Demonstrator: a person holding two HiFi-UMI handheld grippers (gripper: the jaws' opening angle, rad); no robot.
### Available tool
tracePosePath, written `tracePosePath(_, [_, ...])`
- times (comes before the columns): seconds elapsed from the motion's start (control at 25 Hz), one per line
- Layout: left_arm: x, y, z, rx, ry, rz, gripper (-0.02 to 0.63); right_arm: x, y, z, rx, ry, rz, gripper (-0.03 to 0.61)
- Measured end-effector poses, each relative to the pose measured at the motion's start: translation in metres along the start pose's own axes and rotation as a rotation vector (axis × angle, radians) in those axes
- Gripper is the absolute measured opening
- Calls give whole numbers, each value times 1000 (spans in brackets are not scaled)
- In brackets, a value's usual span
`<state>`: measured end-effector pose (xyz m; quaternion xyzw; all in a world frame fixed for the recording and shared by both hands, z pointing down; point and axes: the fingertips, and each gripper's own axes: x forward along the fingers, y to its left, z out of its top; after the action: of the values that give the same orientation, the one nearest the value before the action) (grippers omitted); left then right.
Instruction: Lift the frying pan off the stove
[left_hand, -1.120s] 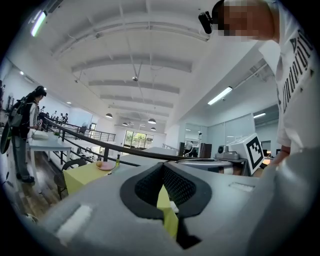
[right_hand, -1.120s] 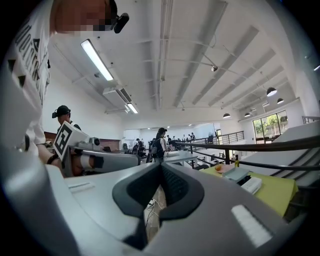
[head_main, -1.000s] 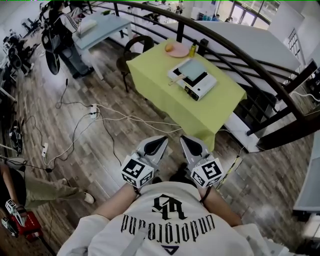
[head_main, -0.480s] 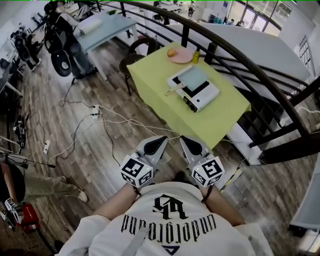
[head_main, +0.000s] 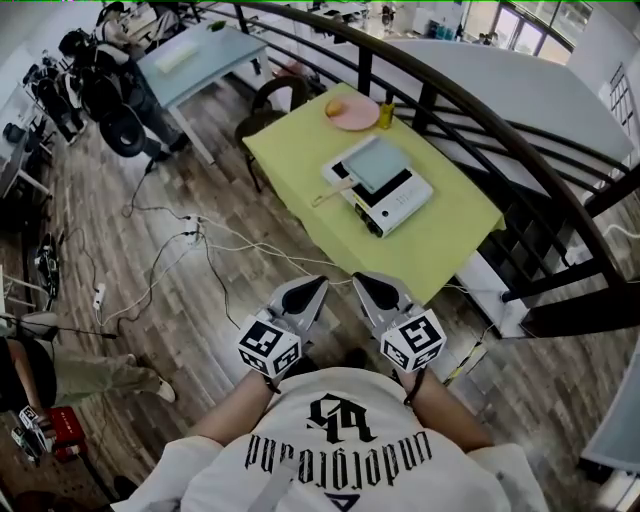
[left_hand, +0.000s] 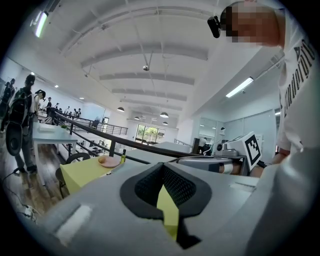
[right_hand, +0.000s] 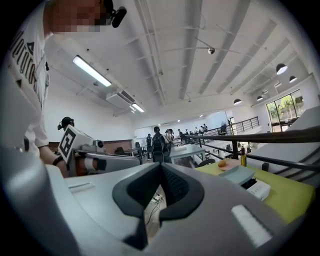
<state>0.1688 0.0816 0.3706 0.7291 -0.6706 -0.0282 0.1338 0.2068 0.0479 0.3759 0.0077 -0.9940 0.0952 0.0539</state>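
Left gripper (head_main: 316, 288), right gripper (head_main: 364, 282): jaws of both fully together, nothing held. Side by side before person's chest, over wooden floor (head_main: 150, 230), tips aimed at table.

Frying pan (head_main: 379, 163): square, pale, on white stove (head_main: 400, 199) on yellow-green table (head_main: 300, 150), well apart from grippers.

Wooden handle (head_main: 330, 192) sets long axis, pointing left and slightly toward person.

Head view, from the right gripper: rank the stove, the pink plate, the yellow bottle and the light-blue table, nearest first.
From the right gripper:
1. Stove, straight ahead, frying pan on it.
2. Pink plate and yellow bottle, beyond the stove: too close to call.
3. Light-blue table, far left.
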Motion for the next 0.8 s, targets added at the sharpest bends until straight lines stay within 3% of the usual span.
tracePosePath(0.32, [35, 32, 9, -2, -10, -44, 6, 30, -29, -3, 9, 31, -26, 2])
tracePosePath(0.8, [87, 148, 47, -3, 2, -188, 6, 143, -78, 15, 29, 43, -145, 2])
